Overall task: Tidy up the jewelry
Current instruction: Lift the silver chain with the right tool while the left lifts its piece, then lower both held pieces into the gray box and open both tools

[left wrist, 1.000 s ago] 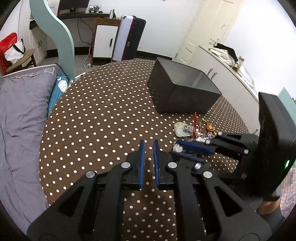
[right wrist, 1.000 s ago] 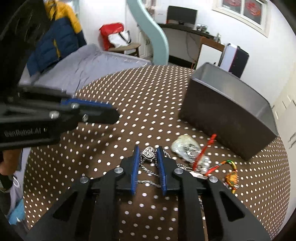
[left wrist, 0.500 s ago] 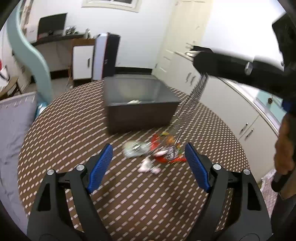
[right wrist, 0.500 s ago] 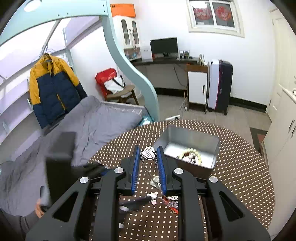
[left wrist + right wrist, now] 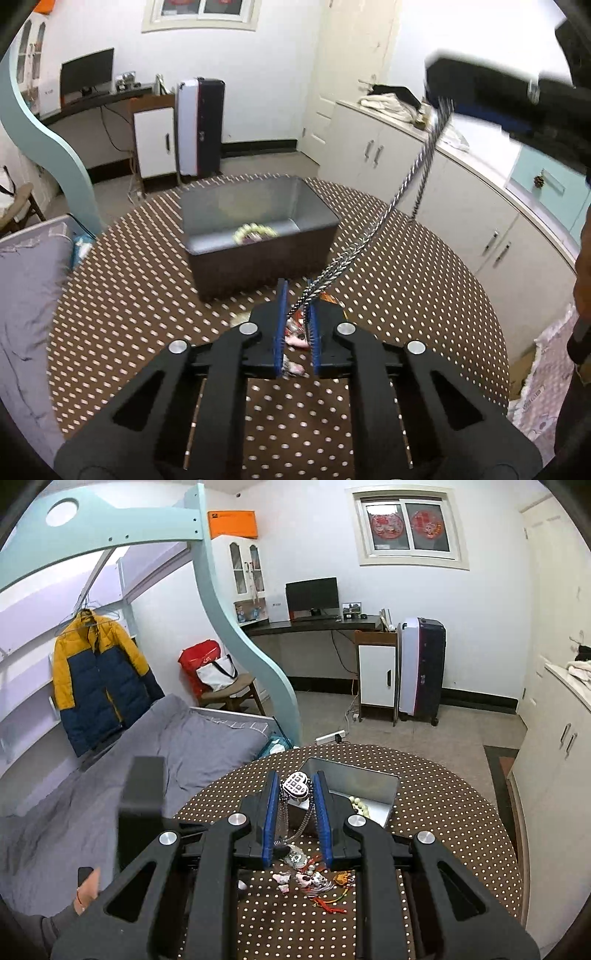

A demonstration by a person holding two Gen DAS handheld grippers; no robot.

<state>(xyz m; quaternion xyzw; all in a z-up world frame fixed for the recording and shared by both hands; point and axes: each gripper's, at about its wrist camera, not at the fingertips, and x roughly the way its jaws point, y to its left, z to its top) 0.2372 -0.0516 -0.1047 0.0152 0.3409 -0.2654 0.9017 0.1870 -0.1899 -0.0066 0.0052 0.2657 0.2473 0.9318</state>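
Oddly, only the orange box (image 5: pixel 232 523) bears print, unreadably small.

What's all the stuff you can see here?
Table: one, brown with white dots, under everything.
Tin box: one, grey, mid-table.
Bead bracelet: one, pale, inside the box.
Loose jewelry pile: one, red, white and gold, on the table beside the box.
Necklace: one, silver, stretched between both grippers.
Jacket: one, yellow and navy, hanging by the bed.
Left gripper: closing, chain between its jaws.
Right gripper: clamping the necklace's heart pendant.
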